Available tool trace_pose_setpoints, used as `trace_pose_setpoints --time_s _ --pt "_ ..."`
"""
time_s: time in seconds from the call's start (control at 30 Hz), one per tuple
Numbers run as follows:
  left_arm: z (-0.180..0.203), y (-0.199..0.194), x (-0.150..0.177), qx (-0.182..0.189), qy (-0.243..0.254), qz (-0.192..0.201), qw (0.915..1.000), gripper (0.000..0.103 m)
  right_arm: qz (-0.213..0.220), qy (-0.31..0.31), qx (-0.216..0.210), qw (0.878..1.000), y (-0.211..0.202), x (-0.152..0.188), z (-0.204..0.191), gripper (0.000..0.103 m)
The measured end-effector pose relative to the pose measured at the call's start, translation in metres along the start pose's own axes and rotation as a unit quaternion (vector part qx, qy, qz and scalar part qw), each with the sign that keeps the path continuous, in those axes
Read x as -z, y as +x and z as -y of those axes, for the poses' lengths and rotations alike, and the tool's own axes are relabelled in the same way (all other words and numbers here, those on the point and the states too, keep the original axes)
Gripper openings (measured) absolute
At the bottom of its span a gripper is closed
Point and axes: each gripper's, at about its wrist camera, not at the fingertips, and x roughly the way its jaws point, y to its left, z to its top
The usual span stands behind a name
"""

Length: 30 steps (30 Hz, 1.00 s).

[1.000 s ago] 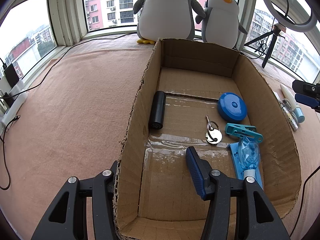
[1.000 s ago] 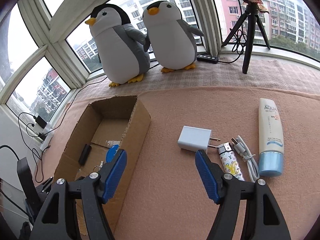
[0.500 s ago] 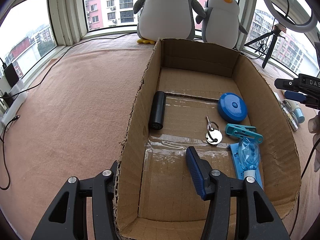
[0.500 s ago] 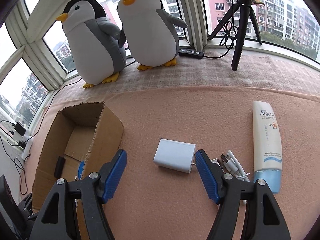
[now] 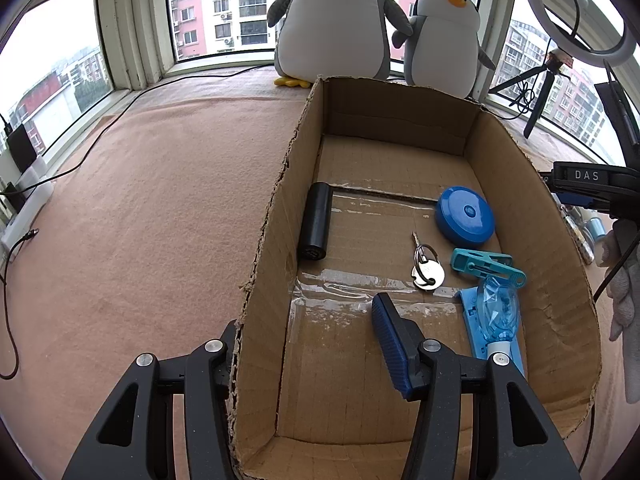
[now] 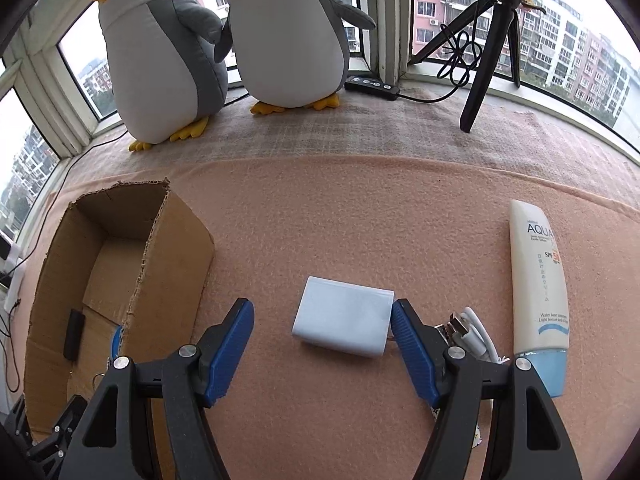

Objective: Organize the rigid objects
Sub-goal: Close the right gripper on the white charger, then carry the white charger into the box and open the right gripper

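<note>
Right gripper [image 6: 322, 342] stands apart, straddling the white charger [image 6: 343, 322] on the pink blanket [image 6: 340, 216]; right pad at its edge. Left gripper [image 5: 308, 344] stands apart astride the cardboard box [image 5: 266, 248] wall.

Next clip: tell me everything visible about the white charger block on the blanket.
The white charger block is a small rounded rectangular adapter of smooth matte plastic, lying flat on the pink blanket, right of the cardboard box. Its prongs are hidden behind a blue pad. It sits between the open jaws of the right gripper; the right-hand pad seems to touch its end, the other stands clear. A white cable lies beyond.
</note>
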Motion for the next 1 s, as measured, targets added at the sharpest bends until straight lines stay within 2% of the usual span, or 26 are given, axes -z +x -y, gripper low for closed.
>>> trace_pose_setpoints --time_s 0.03,0.1,0.13,0.17,0.37,0.7,1.0 --pt "0.0 0.0 0.0 0.0 0.0 0.0 1.0 0.057 0.0 -0.003 0.004 1.0 0.0 -0.001 -0.001 0.064" --pt "0.0 0.0 0.0 0.0 0.0 0.0 1.0 0.057 0.0 -0.013 0.016 1.0 0.001 -0.001 -0.003 0.053" --pt "0.0 0.0 0.0 0.0 0.0 0.0 1.0 0.057 -0.003 -0.018 0.018 1.0 0.001 -0.002 -0.004 0.044" --pt "0.0 0.0 0.0 0.0 0.0 0.0 1.0 0.057 -0.004 -0.022 0.019 1.0 0.001 -0.001 -0.004 0.042" --pt "0.0 0.0 0.0 0.0 0.0 0.0 1.0 0.057 0.003 -0.05 0.025 0.998 0.0 0.002 -0.009 0.042" --pt "0.001 0.001 -0.001 0.0 -0.001 0.0 1.0 0.057 0.013 -0.035 0.001 0.999 -0.011 0.006 -0.003 0.042" --pt "0.001 0.001 0.0 0.0 0.0 0.0 1.0 0.057 0.044 -0.034 -0.025 0.998 -0.043 0.001 -0.011 0.042"
